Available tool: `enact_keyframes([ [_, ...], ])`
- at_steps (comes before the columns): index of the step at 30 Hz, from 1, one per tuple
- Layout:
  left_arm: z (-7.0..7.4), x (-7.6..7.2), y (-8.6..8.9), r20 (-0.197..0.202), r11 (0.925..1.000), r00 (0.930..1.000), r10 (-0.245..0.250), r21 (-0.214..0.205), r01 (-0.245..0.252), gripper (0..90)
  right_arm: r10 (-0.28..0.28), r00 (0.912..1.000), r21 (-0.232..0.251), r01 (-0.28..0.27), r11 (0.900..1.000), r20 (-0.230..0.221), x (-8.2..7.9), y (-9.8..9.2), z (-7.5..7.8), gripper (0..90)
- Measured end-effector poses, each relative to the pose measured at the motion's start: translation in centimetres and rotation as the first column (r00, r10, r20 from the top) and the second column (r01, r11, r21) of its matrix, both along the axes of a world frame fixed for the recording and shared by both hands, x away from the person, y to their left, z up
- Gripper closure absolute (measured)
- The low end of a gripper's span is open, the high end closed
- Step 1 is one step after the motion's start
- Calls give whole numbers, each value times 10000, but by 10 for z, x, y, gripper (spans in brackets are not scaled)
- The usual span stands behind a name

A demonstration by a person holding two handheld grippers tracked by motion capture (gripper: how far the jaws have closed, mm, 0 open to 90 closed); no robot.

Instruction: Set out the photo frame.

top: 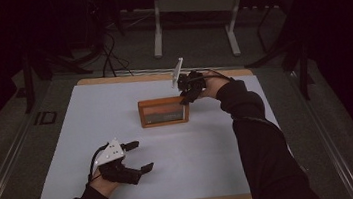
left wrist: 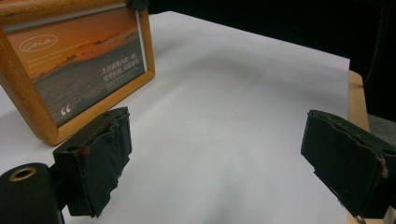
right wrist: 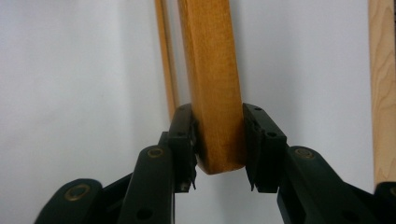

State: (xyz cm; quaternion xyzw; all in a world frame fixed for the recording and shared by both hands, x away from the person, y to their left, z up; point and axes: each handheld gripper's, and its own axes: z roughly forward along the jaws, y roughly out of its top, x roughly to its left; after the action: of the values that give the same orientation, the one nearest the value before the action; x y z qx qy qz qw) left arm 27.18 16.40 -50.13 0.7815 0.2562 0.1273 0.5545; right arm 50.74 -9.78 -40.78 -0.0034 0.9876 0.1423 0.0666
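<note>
1. The right tool point(top: 187, 94) is closed on the top right corner of the wooden picture frame point(top: 164, 112), which stands upright on its long edge near the middle of the white tabletop point(top: 196, 157), a little toward the far side. In the right gripper view the two jaws press flat on the front and back faces of the frame's wooden edge point(right wrist: 212, 88), with only the corner's end between them.

2. The left tool point(top: 138, 156) rests low near the front left of the tabletop with its jaws spread wide and nothing between them. It is well apart from the frame, so it offers no support.

3. Risk of pivoting: the hold is on one corner only. If the frame is lifted or pushed from here, I judge it likely to swing about the jaws, since its weight hangs to one side of the grip.

4. Risk of slipping: the wood looks smooth and varnished and the jaws cover little of it. A quick move could let the corner slide out, and the frame would drop onto the tabletop.

5. Risk of tipping: a thin strut shows behind the frame point(right wrist: 167, 56) in the right gripper view. Whether it props the frame firmly cannot be told. If the right tool lets go while the frame leans, it may fall face down or backward.

6. Risk to the glazing: the front carries a printed sunset picture point(left wrist: 77, 65) under what seems a clear pane; a fall could crack it.
</note>
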Motion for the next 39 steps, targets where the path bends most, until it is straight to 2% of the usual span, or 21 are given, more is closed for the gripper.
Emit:
enact_keyframes([
  [6, -2, 0, -1, 84, 10000, 10000, -17, 83, 17, 93, -369, 9992, 252, 372, 9990, -133, 11, 0, -2, 654],
  [10, -2, -1, -1, 207, 9999, 9998, -37, 144, 34, 93, -456, 9989, 229, 458, 9987, -76, 13, 1, -3, 648],
  [12, -1, -1, -1, 213, 10000, 9998, -15, 96, 13, 93, -644, 9977, 284, 650, 9975, -220, 15, 0, -3, 648],
  [19, -2, -1, -1, 160, 10000, 9999, -51, 66, 50, 93, -788, 9969, 414, 789, 9960, -44, 20, 0, -8, 622],
  [24, -3, 0, -1, 118, 9999, 9999, -69, 113, 68, 93, -997, 9948, 448, 1004, 9939, -183, 24, -1, -9, 613],
  [28, -3, 0, -2, 121, 9999, 9999, -74, 92, 73, 93, -1012, 9948, 450, 1017, 9938, -121, 25, 0, -10, 604],
  [31, -2, -1, -1, 153, 9999, 9998, -83, 94, 82, 93, -1196, 9928, 434, 1190, 9919, 103, 23, 1, -12, 579],
  [35, -2, -1, -1, 140, 9999, 9999, -75, 71, 74, 93, -1119, 9922, 312, 1103, 9934, 547, 19, 3, -14, 560],
  [36, -3, 0, -1, 130, 10000, 9999, -59, 63, 58, 93, -1164, 9906, 376, 1139, 9928, 713, 18, 3, -14, 506],
  [37, -3, 0, -1, 130, 10000, 9999, -59, 63, 58, 93, -1164, 9906, 376, 1139, 9928, 713, 18, 3, -14, 506],
  [39, -3, 0, -2, 115, 9999, 9999, -94, 124, 93, 93, -1188, 9885, 721, 1123, 9911, 934, 17, 2, -9, 456],
])
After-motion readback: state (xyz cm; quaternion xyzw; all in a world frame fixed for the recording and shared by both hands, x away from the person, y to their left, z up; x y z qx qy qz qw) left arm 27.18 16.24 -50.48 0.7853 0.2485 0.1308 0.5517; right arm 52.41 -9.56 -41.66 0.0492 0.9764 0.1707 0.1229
